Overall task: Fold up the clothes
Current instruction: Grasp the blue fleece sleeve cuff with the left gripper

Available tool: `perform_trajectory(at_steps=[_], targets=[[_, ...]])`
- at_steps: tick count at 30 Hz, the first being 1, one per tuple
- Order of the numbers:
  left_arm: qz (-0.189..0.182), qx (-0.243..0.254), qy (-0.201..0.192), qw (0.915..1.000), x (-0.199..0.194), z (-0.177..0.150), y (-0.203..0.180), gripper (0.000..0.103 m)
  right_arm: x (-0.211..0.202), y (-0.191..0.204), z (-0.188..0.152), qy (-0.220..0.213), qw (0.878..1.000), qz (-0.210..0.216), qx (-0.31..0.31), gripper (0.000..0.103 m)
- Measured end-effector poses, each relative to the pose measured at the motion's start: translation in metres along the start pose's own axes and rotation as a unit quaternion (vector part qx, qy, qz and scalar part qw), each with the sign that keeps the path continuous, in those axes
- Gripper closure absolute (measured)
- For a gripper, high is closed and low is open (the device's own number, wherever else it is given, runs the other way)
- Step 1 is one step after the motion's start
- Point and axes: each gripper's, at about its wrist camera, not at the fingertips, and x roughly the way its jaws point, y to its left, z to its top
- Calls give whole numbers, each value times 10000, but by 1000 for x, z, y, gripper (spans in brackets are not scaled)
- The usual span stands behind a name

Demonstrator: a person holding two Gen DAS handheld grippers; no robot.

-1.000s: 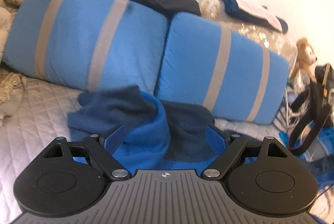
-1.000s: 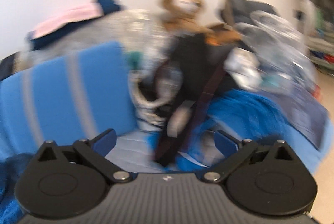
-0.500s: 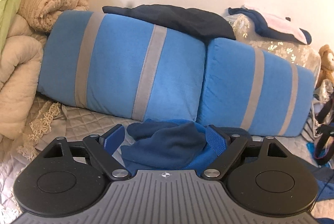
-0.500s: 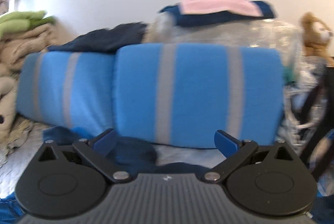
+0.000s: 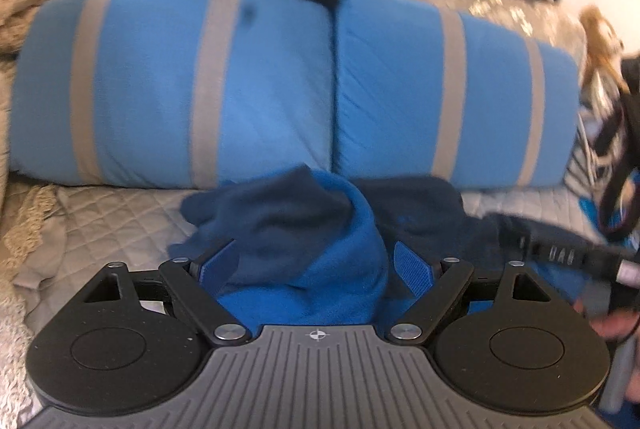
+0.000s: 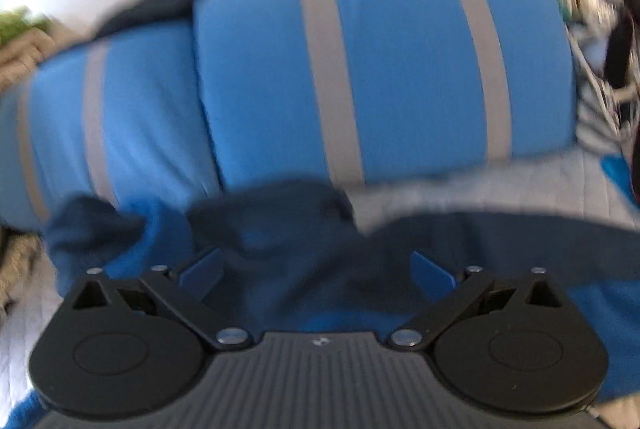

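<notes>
The left claw [image 5: 314,263] is spread wide, a bunched blue fleece garment [image 5: 320,249] lying between its fingers on the quilted bed [image 5: 120,213]. The right claw [image 6: 316,271] is likewise released, hovering over the same garment's dark navy side [image 6: 300,229]. Two blue striped pillows [image 5: 256,85] lie just beyond both claws.
</notes>
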Motion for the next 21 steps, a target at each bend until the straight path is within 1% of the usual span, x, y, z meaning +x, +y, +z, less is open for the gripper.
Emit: perform_trajectory(at_steps=[2, 3, 6, 9, 11, 12, 13, 15, 17, 18, 19, 20, 21], targets=[[-116, 154, 113, 9998, 11, -3, -9, 18, -2, -5, 0, -147, 9999, -52, 9, 0], [-176, 241, 172, 9994, 17, -5, -13, 18, -1, -6, -2, -145, 9998, -97, -31, 0], [-285, 528, 361, 9975, 34, -12, -25, 18, 7, -2, -6, 32, 9995, -269, -146, 0], [-367, 739, 488, 9954, 48, -17, -35, 20, 10, 4, -8, 104, 9994, -208, -275, 0], [-459, 838, 593, 9937, 56, -19, -40, 30, 10, 9, -8, 60, 9990, -186, -392, 0], [-507, 884, 657, 9926, 60, -20, -42, 36, 10, 11, -8, 37, 9988, -176, -449, 0], [-546, 944, 745, 9912, 66, -21, -44, 39, 10, 14, -9, 15, 9986, -166, -507, 0], [-602, 1049, 863, 9889, 76, -24, -47, 40, 11, 16, -10, 30, 9983, -147, -565, 0], [-561, 1178, 1000, 9864, 88, -29, -49, 43, 11, 17, -10, 66, 9983, -132, -570, 0], [-516, 1249, 1071, 9850, 94, -30, -50, 53, 12, 17, -10, 71, 9983, -127, -557, 0], [-441, 1326, 1167, 9833, 100, -32, -51, 68, 11, 17, -9, 68, 9984, -128, -543, 0], [-333, 1399, 1319, 9808, 105, -34, -52, 77, 12, 16, -10, 79, 9985, -135, -534, 0], [-222, 1462, 1470, 9780, 109, -36, -51, 95, 12, 16, -10, 100, 9985, -144, -527, 0]])
